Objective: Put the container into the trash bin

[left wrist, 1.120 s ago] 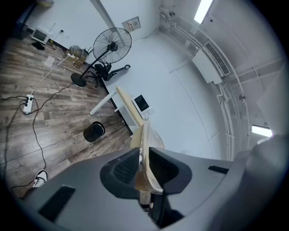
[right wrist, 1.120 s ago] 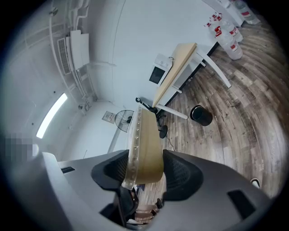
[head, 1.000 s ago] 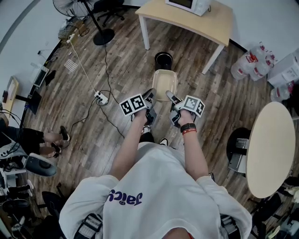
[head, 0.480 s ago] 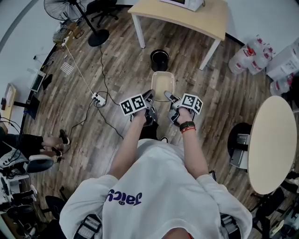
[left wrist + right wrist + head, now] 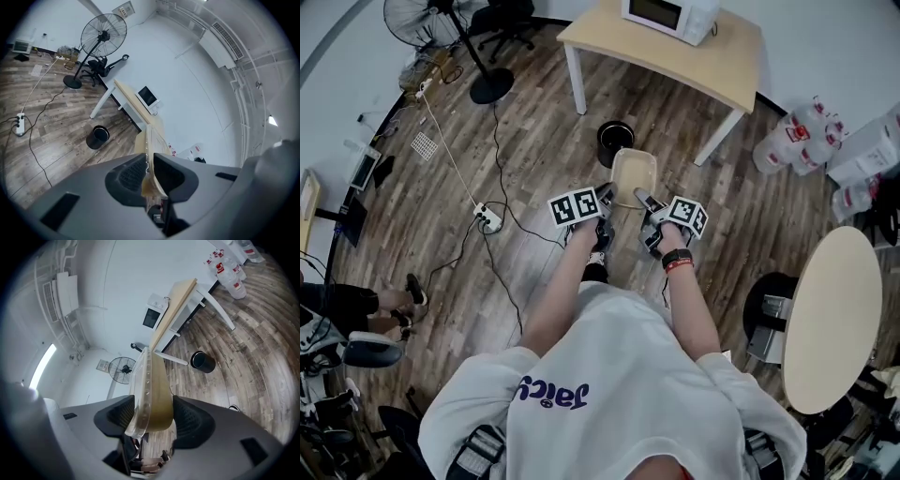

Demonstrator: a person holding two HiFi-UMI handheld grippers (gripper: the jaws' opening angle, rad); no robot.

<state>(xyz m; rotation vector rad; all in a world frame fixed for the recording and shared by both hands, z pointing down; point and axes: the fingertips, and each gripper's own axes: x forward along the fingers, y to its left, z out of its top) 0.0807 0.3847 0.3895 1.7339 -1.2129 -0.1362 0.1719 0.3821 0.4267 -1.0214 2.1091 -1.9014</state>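
My left tongs (image 5: pixel 606 196) are closing on the container's (image 5: pixel 634 173) thin rim. My right tongs (image 5: pixel 641 200), wide apart, squeeze its side. Two grips steady it near the bin (image 5: pixel 615 142).

Left gripper (image 5: pixel 149 174) fingers (image 5: pixel 127 174) closing on container (image 5: pixel 151 136) rim

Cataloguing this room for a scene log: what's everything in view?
container: 1, translucent tan, carried above floor
trash bin: 1, black, floor just beyond container
table: 1, light wood, beyond bin
microwave: 1, white, on table
fan: 1, black, far left
power strip: 1, white, floor left
water bottles: several, clear, floor right
round table: 1, pale, right
left gripper: 1, grey, jaws closing on container rim
right gripper: 1, grey, clamped on container's other side
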